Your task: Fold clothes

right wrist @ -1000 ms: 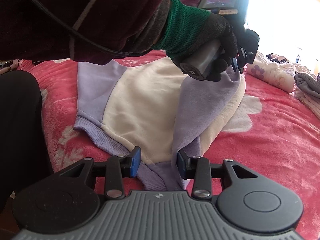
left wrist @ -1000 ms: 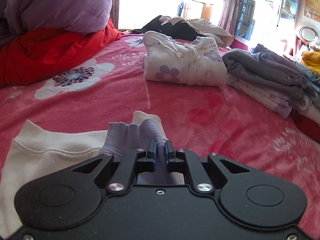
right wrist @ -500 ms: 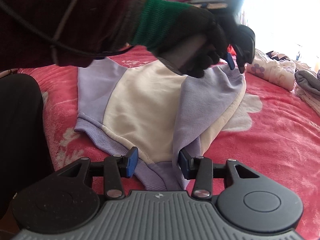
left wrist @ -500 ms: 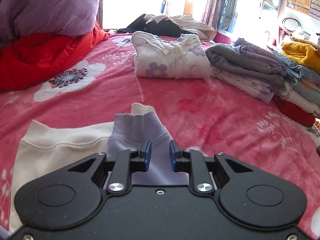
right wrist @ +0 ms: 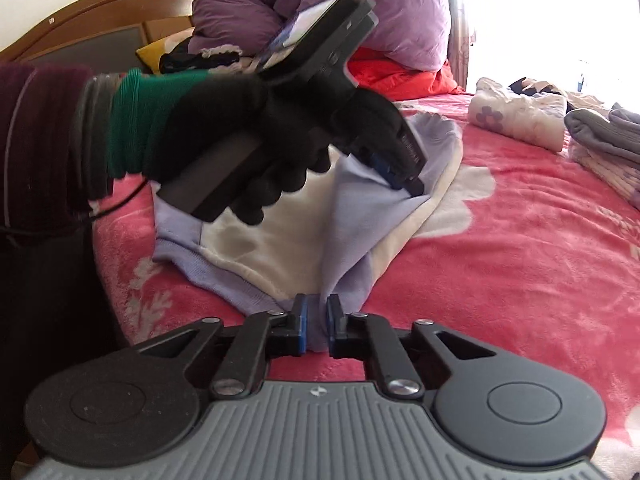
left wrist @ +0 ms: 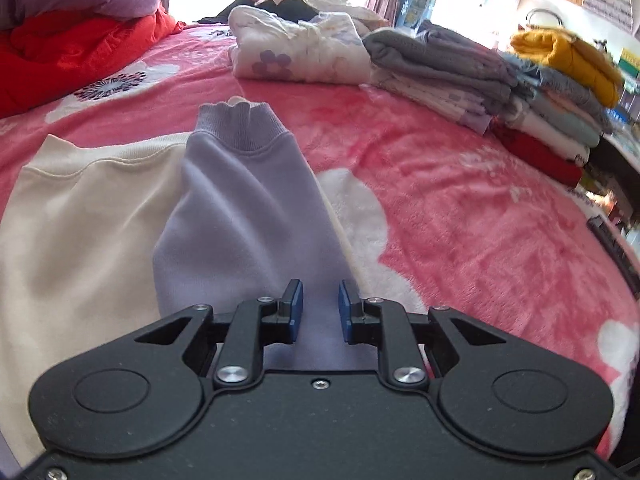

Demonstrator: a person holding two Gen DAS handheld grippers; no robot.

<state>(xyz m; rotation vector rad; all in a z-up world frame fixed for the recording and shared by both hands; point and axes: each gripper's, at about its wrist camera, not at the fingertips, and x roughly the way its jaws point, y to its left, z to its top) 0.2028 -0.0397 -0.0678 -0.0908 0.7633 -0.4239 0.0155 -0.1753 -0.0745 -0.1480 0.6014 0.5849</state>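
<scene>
A cream sweatshirt (left wrist: 80, 220) with lilac sleeves lies on the pink floral blanket (left wrist: 480, 220). One lilac sleeve (left wrist: 248, 208) is folded across the body, its ribbed cuff (left wrist: 240, 124) at the far end. My left gripper (left wrist: 319, 292) hovers over the near part of that sleeve, jaws apart, with the fabric lying flat under the gap. In the right wrist view a gloved hand (right wrist: 240, 120) holds the left gripper (right wrist: 400, 180), whose tips point down at the sleeve (right wrist: 360, 220). My right gripper (right wrist: 317, 308) is closing, its pads pinching a fold of lilac fabric at the sweatshirt's near edge.
A folded floral garment (left wrist: 304, 56) and stacks of folded clothes (left wrist: 440, 68), with a yellow one (left wrist: 568, 60) on top, line the far right of the bed. A red blanket (left wrist: 80, 48) and a purple duvet (right wrist: 320, 4) are heaped by the headboard (right wrist: 100, 20).
The left gripper let go of the cuff, opened and drew back along the sleeve, which now lies flat across the body. The right jaws closed on the lilac fabric.
</scene>
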